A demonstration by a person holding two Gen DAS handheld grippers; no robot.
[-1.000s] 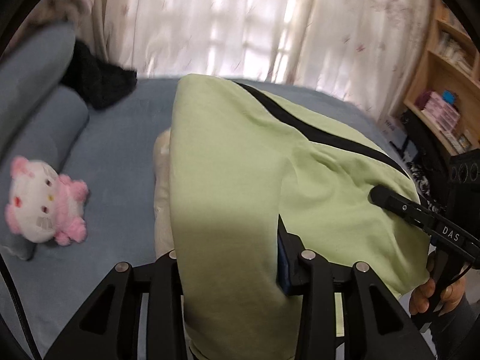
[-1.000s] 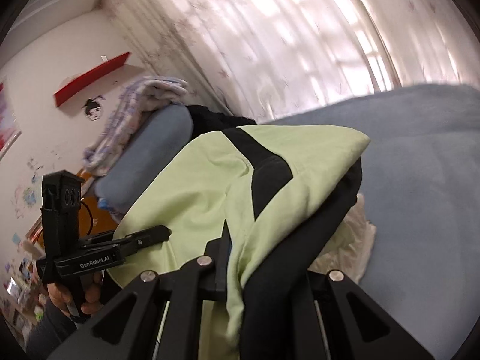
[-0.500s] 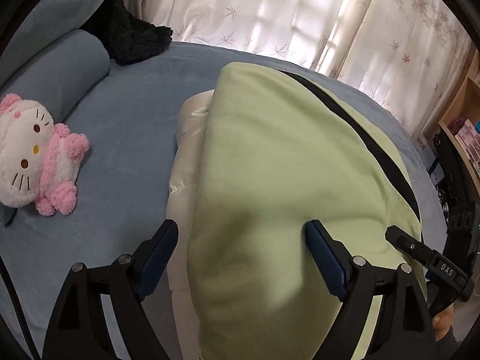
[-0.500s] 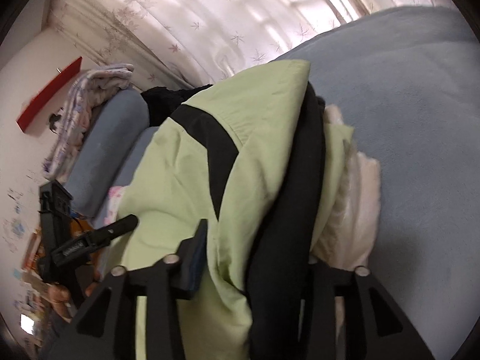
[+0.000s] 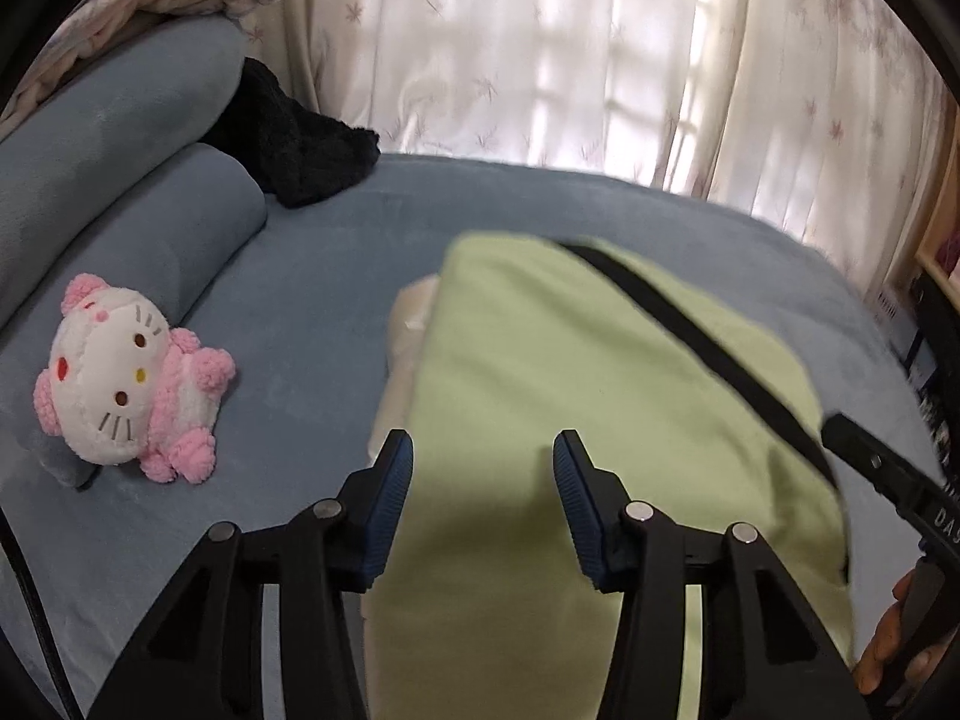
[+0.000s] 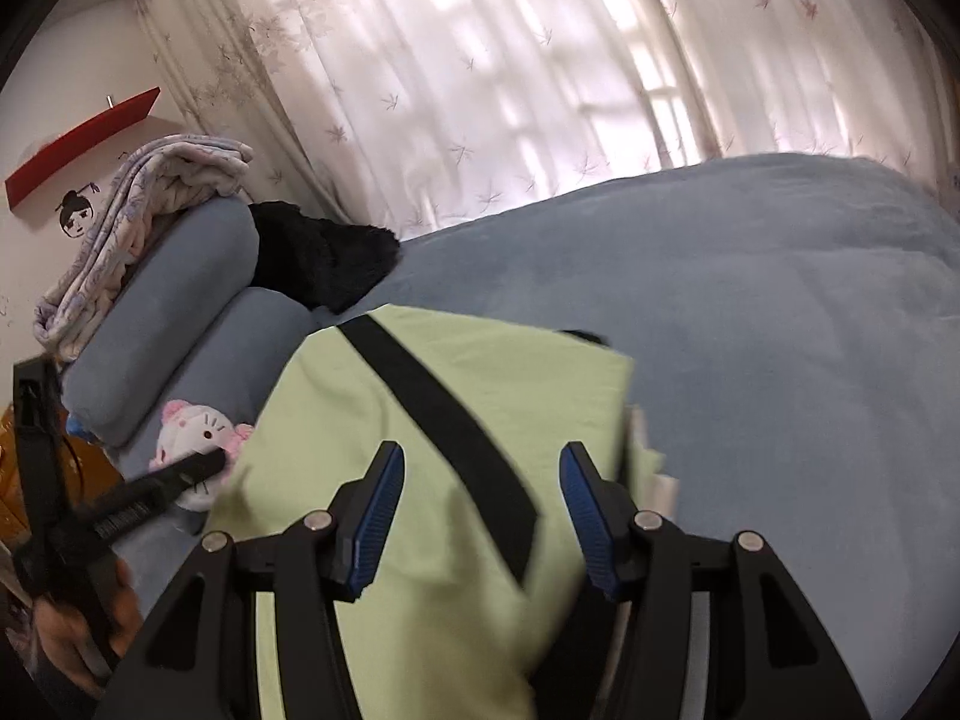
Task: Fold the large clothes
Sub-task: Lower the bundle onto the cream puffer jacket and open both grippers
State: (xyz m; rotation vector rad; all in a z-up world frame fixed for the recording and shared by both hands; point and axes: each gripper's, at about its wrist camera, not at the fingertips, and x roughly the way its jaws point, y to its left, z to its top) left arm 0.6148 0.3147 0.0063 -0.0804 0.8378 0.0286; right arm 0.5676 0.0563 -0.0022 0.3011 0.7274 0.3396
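Green garment (image 5: pixel 576 372) — folded, on bed (image 5: pixel 312 276)

Blue bed (image 5: pixel 336 276); garment (image 5: pixel 600 396); plush (image 5: pixel 120 384)

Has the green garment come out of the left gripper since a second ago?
Yes. The left gripper, whose jaws have just been closing, no longer pinches the green garment, which now lies lower on the blue bed.

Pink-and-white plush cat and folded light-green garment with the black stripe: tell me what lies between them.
Only bare blue bedsheet separates the pink-and-white plush cat from the folded light-green garment and the cream fabric peeking out beneath it, seen in the left wrist view.
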